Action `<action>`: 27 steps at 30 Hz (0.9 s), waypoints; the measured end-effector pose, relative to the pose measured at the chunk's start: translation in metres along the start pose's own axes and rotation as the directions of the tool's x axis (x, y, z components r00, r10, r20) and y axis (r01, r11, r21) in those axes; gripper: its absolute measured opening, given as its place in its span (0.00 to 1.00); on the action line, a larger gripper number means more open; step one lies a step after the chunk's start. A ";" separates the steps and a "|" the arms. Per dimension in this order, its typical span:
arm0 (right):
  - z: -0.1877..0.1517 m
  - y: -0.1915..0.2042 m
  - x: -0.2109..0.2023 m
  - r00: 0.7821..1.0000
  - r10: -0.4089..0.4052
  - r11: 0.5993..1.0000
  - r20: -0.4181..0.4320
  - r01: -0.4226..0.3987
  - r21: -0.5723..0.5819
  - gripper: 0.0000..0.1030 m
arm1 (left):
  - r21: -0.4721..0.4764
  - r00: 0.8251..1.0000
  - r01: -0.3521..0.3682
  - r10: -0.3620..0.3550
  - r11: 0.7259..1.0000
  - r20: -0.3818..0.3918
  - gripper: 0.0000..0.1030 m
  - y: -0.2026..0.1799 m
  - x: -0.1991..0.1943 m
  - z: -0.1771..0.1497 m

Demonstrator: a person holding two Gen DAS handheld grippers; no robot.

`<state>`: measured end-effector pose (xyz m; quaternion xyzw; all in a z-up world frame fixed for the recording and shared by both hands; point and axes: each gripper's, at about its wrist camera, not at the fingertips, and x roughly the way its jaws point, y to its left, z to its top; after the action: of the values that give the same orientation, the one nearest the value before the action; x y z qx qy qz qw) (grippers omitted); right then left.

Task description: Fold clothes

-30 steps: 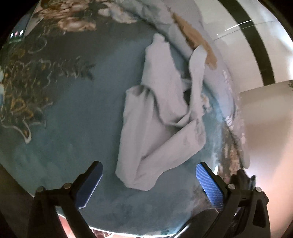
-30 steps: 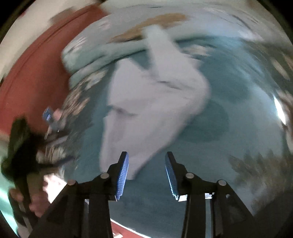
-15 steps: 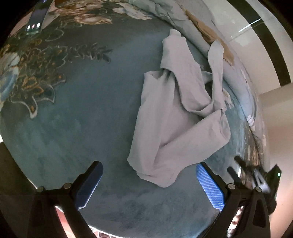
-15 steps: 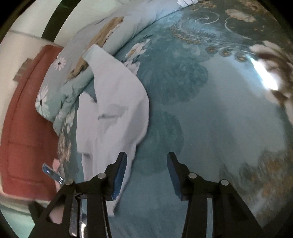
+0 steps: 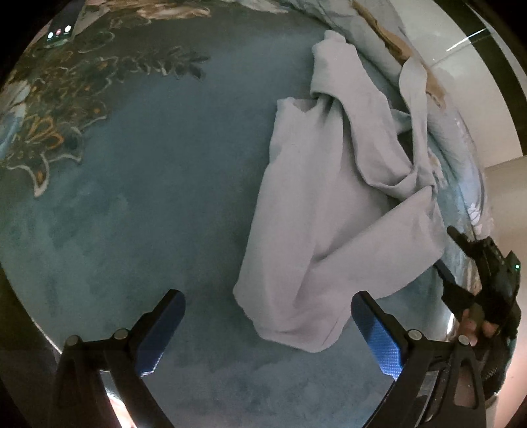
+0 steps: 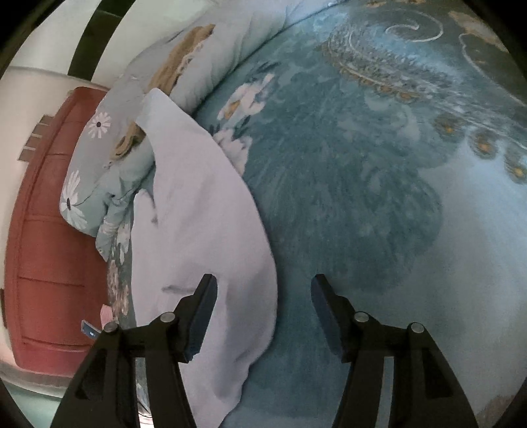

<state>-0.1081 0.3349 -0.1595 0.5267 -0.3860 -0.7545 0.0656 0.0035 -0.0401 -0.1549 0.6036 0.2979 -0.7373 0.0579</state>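
A crumpled pale lilac-grey garment (image 5: 329, 210) lies on a teal patterned bedspread (image 5: 148, 204). In the left wrist view my left gripper (image 5: 268, 332) is open and empty, hovering above the garment's near hem. The right gripper also shows at that view's right edge (image 5: 487, 270), held in a hand. In the right wrist view the garment (image 6: 197, 230) lies left of centre. My right gripper (image 6: 263, 316) is open and empty above the garment's right edge, its left finger (image 6: 201, 316) over the cloth.
A rolled floral quilt (image 6: 108, 158) lies along the bed's far side, touching the garment's top. A red padded headboard (image 6: 46, 250) stands at the left in the right wrist view. A phone (image 5: 61, 28) lies on the bedspread far left.
Both grippers have moved closer to the garment and steadied. The right wrist view has swung right, so the garment now sits at its left. The garment itself has not moved.
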 end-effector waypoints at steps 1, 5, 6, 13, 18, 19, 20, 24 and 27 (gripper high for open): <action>0.003 0.000 0.002 1.000 0.013 1.000 0.004 -0.013 0.001 0.59 | -0.003 1.000 -0.001 0.001 1.000 -0.003 0.99 0.000 0.002 0.001; 0.011 0.005 0.012 0.998 0.065 0.998 -0.006 -0.065 -0.004 0.60 | 0.002 1.000 0.003 -0.003 1.000 0.000 0.93 -0.005 0.004 0.006; 0.012 0.006 0.014 0.997 0.079 0.997 -0.009 -0.079 -0.007 0.61 | 0.000 1.000 0.017 -0.017 1.000 -0.002 0.88 -0.006 0.004 0.007; 0.009 0.009 0.024 0.981 0.190 0.981 -0.043 -0.188 0.042 0.47 | -0.026 0.996 0.081 -0.082 0.996 -0.024 0.53 -0.006 0.003 0.011; -0.002 0.003 0.023 0.976 0.212 0.970 -0.056 -0.203 0.131 0.09 | -0.077 0.992 0.120 -0.122 0.990 -0.021 0.15 0.010 -0.004 0.014; -0.004 0.004 0.020 0.975 0.214 0.970 -0.055 -0.205 0.132 0.09 | -0.083 0.990 0.136 -0.137 0.987 -0.014 0.14 0.013 -0.008 0.015; -0.005 0.007 0.014 0.973 0.226 0.968 -0.048 -0.219 0.127 0.07 | -0.080 0.989 0.148 -0.148 0.986 -0.001 0.13 0.014 -0.013 0.016; -0.005 0.025 -0.015 0.955 0.296 0.951 -0.012 -0.294 0.095 0.05 | -0.037 0.976 0.206 -0.203 0.978 0.074 0.12 0.017 -0.041 0.027; 0.000 0.047 -0.050 0.934 0.356 0.933 0.038 -0.357 0.035 0.05 | 0.017 0.956 0.254 -0.253 0.967 0.149 0.11 0.011 -0.070 0.039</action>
<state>-0.1011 0.3279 -0.0916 0.4375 -0.4915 -0.7300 0.1845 -0.0059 -0.0884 -0.0902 0.5032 0.3685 -0.7816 -0.0141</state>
